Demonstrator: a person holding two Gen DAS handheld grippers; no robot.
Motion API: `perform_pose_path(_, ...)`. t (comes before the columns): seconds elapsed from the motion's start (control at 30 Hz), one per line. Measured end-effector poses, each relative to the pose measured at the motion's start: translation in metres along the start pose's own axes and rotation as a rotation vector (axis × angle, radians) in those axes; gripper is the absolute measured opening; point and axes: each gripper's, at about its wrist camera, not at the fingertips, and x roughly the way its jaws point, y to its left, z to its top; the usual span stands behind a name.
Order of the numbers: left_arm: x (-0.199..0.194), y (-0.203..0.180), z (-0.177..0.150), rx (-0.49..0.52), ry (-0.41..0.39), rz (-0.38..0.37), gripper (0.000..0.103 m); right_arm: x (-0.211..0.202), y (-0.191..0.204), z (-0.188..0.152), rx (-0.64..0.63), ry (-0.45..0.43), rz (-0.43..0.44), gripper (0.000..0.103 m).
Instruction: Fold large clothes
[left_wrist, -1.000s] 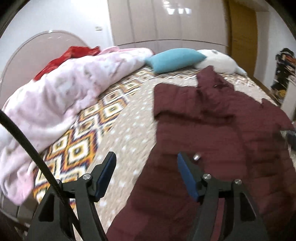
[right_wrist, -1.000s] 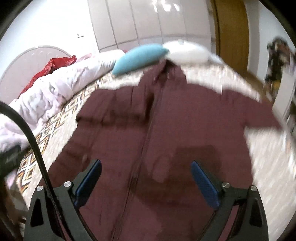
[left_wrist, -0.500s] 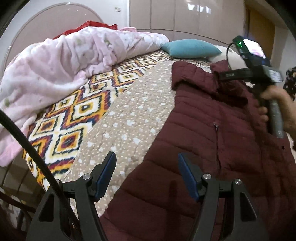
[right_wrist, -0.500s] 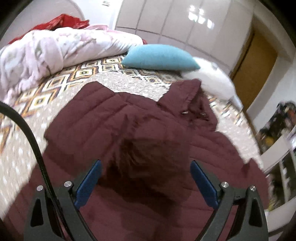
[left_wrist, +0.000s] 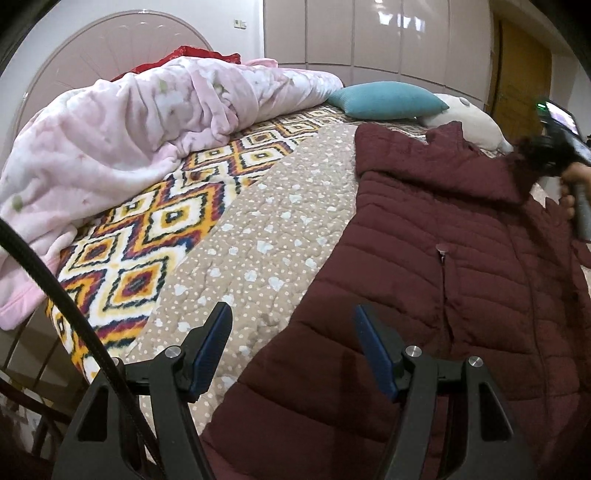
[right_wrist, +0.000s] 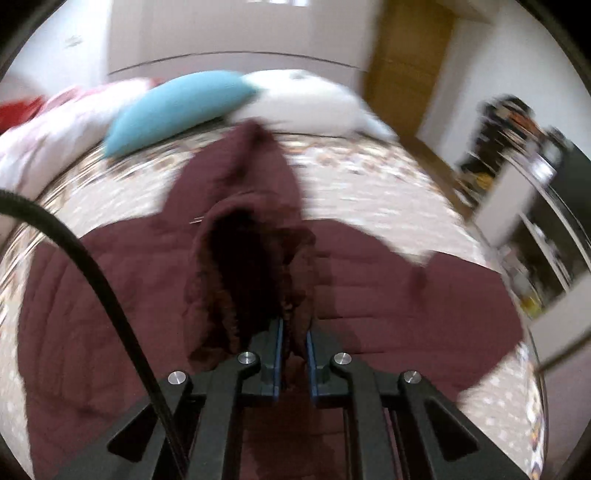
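Observation:
A maroon quilted jacket (left_wrist: 443, 277) lies spread front-up on the bed, hood (right_wrist: 251, 206) toward the pillows. My left gripper (left_wrist: 291, 314) hangs open just above the jacket's left edge near the hem; nothing is between its blue pads. My right gripper (right_wrist: 294, 325) is at the neck, its jaws closing tight on a bunched fold of the hood's dark fuzzy lining, the pads pressing the fabric. In the left wrist view, a hand (left_wrist: 570, 195) holds that gripper at the far right, with its fingertips buried in the collar.
A beige dotted quilt (left_wrist: 277, 221) covers the bed, with a diamond-patterned blanket (left_wrist: 147, 240) and a heaped pink blanket (left_wrist: 129, 140) to the left. A teal pillow (left_wrist: 384, 99) and a white pillow (left_wrist: 469, 118) lie beyond the jacket. Cluttered shelves (right_wrist: 535, 221) stand to the right.
My right gripper swept up the jacket to the neck and went from wide open to shut on the hood fabric. My left gripper sank toward the jacket's edge, then stayed put, still open.

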Motion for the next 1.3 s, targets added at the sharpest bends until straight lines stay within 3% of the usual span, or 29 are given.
perform_pose_path(0.2, 0.002, -0.014, -0.007, 0.037, 0.000, 0.020, 0.067, 0.033, -0.076, -0.010, 0.120, 0.090, -0.091, 0.009)
perform_pose_path(0.27, 0.003, -0.018, -0.008, 0.052, 0.011, 0.021, 0.067, 0.053, -0.096, -0.021, 0.178, 0.171, 0.029, 0.011)
perform_pose_path(0.33, 0.002, -0.021, -0.009, 0.064, 0.007, 0.029, 0.067, 0.059, -0.113, -0.026, 0.231, 0.184, 0.087, 0.024)
perform_pose_path(0.4, -0.001, -0.022, -0.009, 0.067, 0.002, 0.037, 0.067, 0.051, -0.139, -0.028, 0.315, 0.142, 0.097, 0.051)
perform_pose_path(0.47, -0.003, -0.023, -0.008, 0.065, 0.000, 0.034, 0.067, 0.038, -0.165, -0.029, 0.396, 0.088, 0.069, 0.060)
perform_pose_path(0.5, -0.004, -0.024, -0.008, 0.066, -0.001, 0.031, 0.067, 0.031, -0.179, -0.029, 0.438, 0.064, 0.042, 0.061)
perform_pose_path(0.57, -0.005, -0.028, -0.007, 0.072, -0.009, 0.028, 0.067, 0.022, -0.196, -0.028, 0.490, 0.051, 0.075, 0.060)
perform_pose_path(0.67, -0.002, -0.038, -0.006, 0.098, -0.007, 0.028, 0.068, 0.008, -0.199, -0.028, 0.504, 0.034, 0.208, 0.039)
perform_pose_path(0.9, 0.007, -0.046, -0.004, 0.124, 0.018, 0.026, 0.067, 0.028, -0.133, -0.029, 0.355, 0.103, 0.505, 0.035)
perform_pose_path(0.93, 0.011, -0.046, -0.006, 0.127, 0.023, 0.031, 0.067, 0.037, -0.127, -0.032, 0.342, 0.133, 0.506, 0.035)
perform_pose_path(1.03, 0.024, -0.045, -0.011, 0.137, 0.035, 0.053, 0.069, 0.075, -0.120, -0.044, 0.307, 0.256, 0.235, 0.035)
perform_pose_path(1.07, 0.026, -0.045, -0.013, 0.139, 0.030, 0.058, 0.072, 0.080, -0.120, -0.046, 0.314, 0.260, 0.236, 0.035)
perform_pose_path(1.17, 0.030, -0.042, -0.015, 0.125, 0.016, 0.053, 0.077, 0.061, -0.112, -0.042, 0.306, 0.201, 0.175, 0.036)
perform_pose_path(1.2, 0.032, -0.040, -0.015, 0.110, 0.014, 0.049, 0.080, 0.044, -0.106, -0.038, 0.300, 0.144, 0.139, 0.039)
perform_pose_path(1.3, 0.037, -0.035, -0.018, 0.079, 0.004, 0.036, 0.083, 0.003, -0.081, -0.023, 0.285, 0.034, 0.212, 0.042)
